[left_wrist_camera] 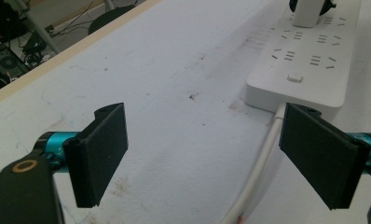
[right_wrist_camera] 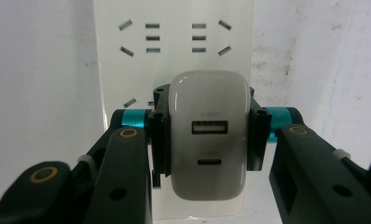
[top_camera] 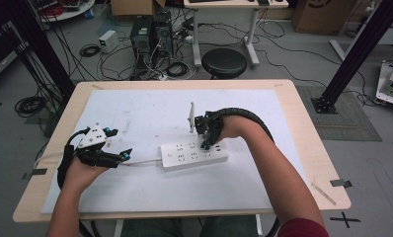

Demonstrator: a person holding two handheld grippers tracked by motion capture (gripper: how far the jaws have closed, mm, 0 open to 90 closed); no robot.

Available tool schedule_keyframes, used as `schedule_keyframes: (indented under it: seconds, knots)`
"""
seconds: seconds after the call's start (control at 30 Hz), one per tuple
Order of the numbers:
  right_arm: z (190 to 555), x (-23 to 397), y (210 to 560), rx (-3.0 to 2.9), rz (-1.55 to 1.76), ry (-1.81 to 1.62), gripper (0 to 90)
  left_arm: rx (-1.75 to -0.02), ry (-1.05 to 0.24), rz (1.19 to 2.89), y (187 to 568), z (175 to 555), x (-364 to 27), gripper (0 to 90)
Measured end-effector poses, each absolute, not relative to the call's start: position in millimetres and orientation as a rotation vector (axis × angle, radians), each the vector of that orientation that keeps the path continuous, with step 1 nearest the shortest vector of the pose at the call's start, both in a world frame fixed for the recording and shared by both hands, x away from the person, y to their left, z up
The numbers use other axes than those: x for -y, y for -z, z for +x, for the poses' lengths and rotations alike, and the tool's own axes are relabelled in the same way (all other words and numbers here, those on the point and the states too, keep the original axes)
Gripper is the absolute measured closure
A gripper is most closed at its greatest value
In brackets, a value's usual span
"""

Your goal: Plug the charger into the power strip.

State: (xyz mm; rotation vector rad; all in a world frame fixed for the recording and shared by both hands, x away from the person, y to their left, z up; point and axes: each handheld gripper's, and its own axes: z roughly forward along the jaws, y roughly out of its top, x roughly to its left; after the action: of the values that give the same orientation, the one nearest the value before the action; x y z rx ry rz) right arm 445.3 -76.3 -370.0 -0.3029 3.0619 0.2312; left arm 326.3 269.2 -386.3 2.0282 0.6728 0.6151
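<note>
Seating the charger (right_wrist_camera: 209,135) squarely into the power strip (top_camera: 194,154), which lies near the middle of the table (top_camera: 303,123), likely calls for a straight push down with no tilt. The right gripper (right_wrist_camera: 209,137) pinches the charger's sides over the sockets. The left gripper (left_wrist_camera: 204,154) hangs spread wide, straddling the strip's cable (left_wrist_camera: 260,165) and holding nothing.

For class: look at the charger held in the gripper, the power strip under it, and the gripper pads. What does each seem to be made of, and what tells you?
Charger: glossy white plastic, probably; light glints on its rounded edges.
Power strip: matte white moulded plastic, with crisp slots and no glare.
Left gripper pads: black, dull, finely textured, likely rubber or foam.
</note>
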Motion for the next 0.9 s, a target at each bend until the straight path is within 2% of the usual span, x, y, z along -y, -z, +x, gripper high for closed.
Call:
schedule_keyframes:
  seconds: [0.37,0.4,0.43,0.57,0.73,0.9]
  knots:
    - [447,78,371,-3.074,-0.276,-0.267,62.3,-0.663,-0.622,2.034,381,326,-270,15.4]
    - [447,79,370,-3.076,-0.258,-0.276,56.0,-0.661,-0.623,2.033,381,327,-270,15.4]
    - [447,80,367,-3.056,-0.19,-0.362,43.9,-0.659,-0.621,2.037,381,327,-270,15.3]
    - [443,91,356,-3.03,-0.064,-0.549,30.2,-0.648,-0.614,2.028,379,329,-266,15.4]
    - [425,121,341,-2.919,0.142,-0.835,19.9,-0.619,-0.619,2.008,373,331,-264,15.4]
    - [402,158,337,-2.796,0.327,-1.077,19.2,-0.593,-0.612,1.987,367,334,-265,15.4]
